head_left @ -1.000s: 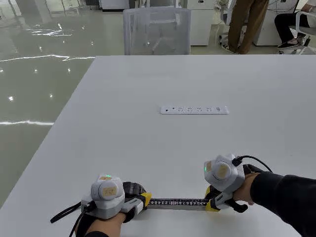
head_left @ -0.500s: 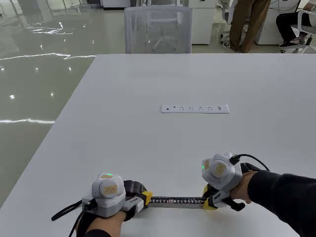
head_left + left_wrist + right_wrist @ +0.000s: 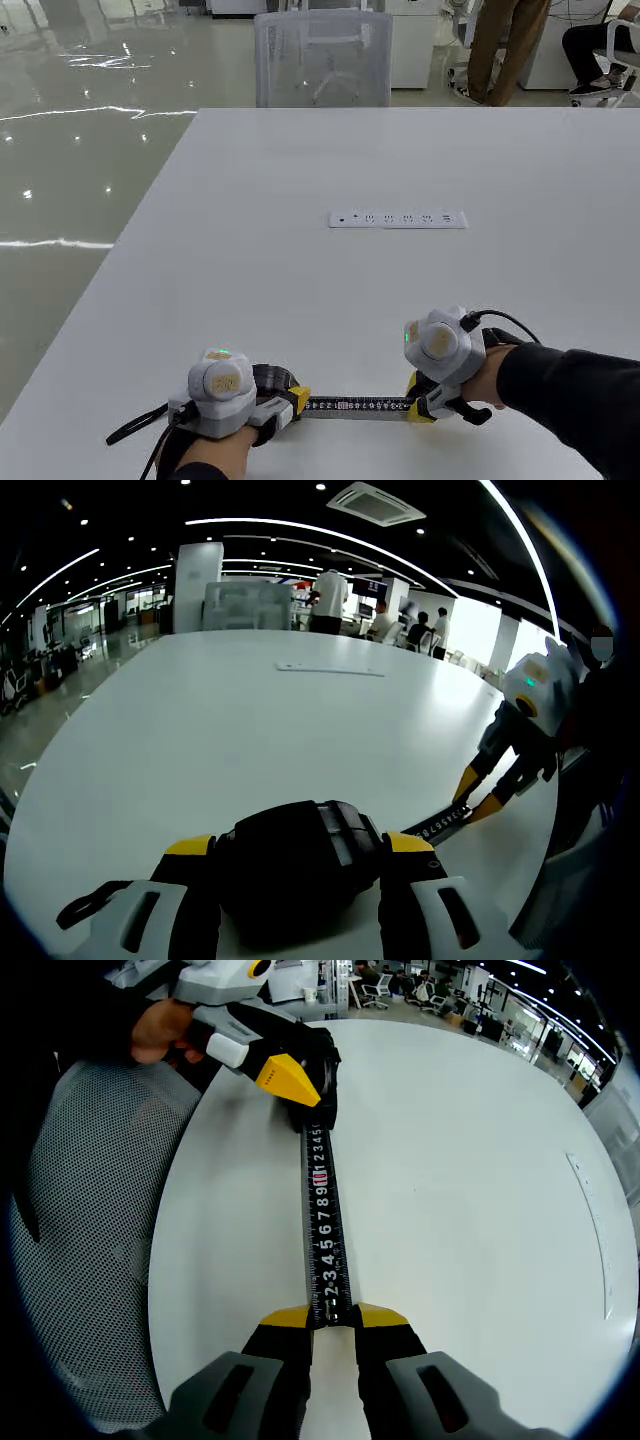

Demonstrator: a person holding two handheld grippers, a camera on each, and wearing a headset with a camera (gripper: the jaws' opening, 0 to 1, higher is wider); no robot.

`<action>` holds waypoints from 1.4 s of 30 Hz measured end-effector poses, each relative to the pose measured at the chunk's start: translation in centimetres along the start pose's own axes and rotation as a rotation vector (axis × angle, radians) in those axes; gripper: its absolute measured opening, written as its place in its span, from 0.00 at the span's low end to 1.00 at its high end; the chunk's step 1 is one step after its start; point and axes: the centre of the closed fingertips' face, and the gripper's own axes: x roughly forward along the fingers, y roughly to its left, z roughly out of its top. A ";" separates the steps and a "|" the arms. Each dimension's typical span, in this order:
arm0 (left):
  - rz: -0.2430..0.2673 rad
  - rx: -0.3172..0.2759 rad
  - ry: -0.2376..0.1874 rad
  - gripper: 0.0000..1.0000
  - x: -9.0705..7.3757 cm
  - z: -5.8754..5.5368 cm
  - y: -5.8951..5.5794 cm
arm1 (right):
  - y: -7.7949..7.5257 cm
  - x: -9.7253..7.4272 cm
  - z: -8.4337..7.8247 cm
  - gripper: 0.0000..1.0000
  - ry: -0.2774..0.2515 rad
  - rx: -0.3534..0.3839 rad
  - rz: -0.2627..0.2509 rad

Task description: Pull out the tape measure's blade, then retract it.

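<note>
Judging by the drawn-out blade pinched in the right gripper, its case clamped in the left gripper, guided retraction is called for.

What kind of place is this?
Probably an open-plan office or lab: a large white table with a power strip, a mesh chair behind it, and a polished floor.

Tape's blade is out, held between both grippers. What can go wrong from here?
The right gripper pinches only the tip of the numbered metal blade; a slip would probably let it whip back toward the left gripper.
The left gripper's jaws clamp the rounded black tape measure case; tension along the blade might twist it loose.
The black wrist strap lies loose on the white table beside that gripper and may snag.
</note>
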 end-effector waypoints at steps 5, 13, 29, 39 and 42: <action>0.000 0.002 0.002 0.60 0.0 0.0 0.0 | 0.1 0.1 0.1 0.12 -0.002 0.008 0.002; 0.000 0.000 0.001 0.60 0.0 0.0 0.0 | 0.1 0.3 0.7 0.12 -0.010 0.008 0.000; -0.009 -0.023 -0.007 0.60 0.0 0.1 0.1 | 0.0 0.7 1.6 0.12 -0.036 0.020 0.003; -0.015 -0.022 -0.009 0.59 -0.1 0.1 0.1 | 0.1 0.9 2.0 0.13 -0.047 0.026 0.000; -0.016 -0.023 -0.010 0.59 -0.1 0.1 0.1 | 0.1 1.0 2.2 0.13 -0.049 0.027 0.000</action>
